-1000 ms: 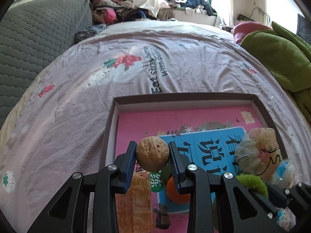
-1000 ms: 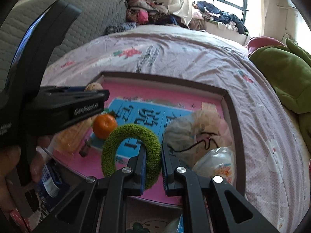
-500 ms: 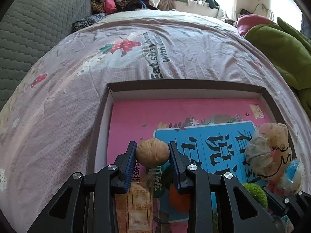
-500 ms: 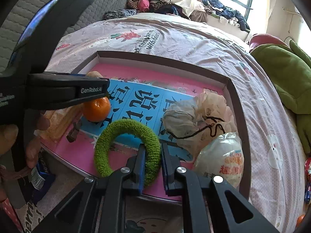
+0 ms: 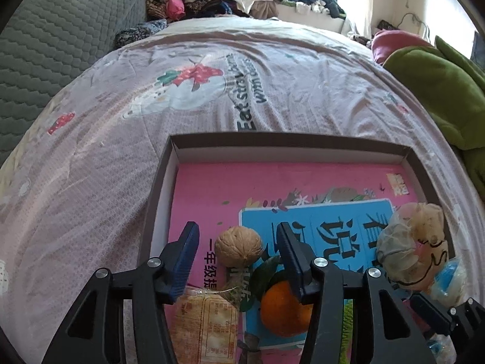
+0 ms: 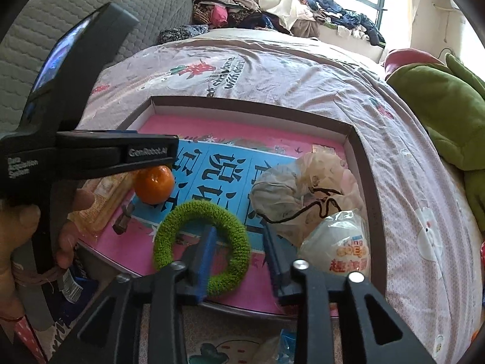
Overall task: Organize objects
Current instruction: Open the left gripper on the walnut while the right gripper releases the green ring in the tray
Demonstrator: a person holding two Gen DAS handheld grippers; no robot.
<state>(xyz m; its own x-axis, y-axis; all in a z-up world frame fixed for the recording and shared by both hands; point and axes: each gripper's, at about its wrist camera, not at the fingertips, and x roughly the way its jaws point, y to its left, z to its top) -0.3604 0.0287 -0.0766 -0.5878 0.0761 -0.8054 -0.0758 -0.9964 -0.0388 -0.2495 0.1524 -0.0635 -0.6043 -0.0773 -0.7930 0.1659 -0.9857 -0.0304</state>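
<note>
One shallow brown cardboard tray [image 5: 169, 163] lies on the pink printed bedsheet [image 5: 91, 166], holding one wrinkled tan walnut [image 5: 238, 245], one orange tangerine [image 6: 154, 184] at its 5 o'clock, and one fuzzy green ring [image 6: 202, 248]. The left gripper [image 5: 239, 261] has just spread, walnut loose between its jaws. The right gripper [image 6: 239, 262] has just opened astride the flat-lying ring's rim; a crumpled bag [image 6: 303, 188] crowds 1 o'clock

The box [image 6: 360, 163] lies on the bed [image 6: 303, 69]. Inside the box, a book [image 5: 272, 188] covers the floor. On the book: walnut [image 5: 238, 245] at left, orange [image 6: 154, 184] nearer, ring [image 6: 201, 244] at the near edge, bags [image 6: 303, 191] at right.
</note>
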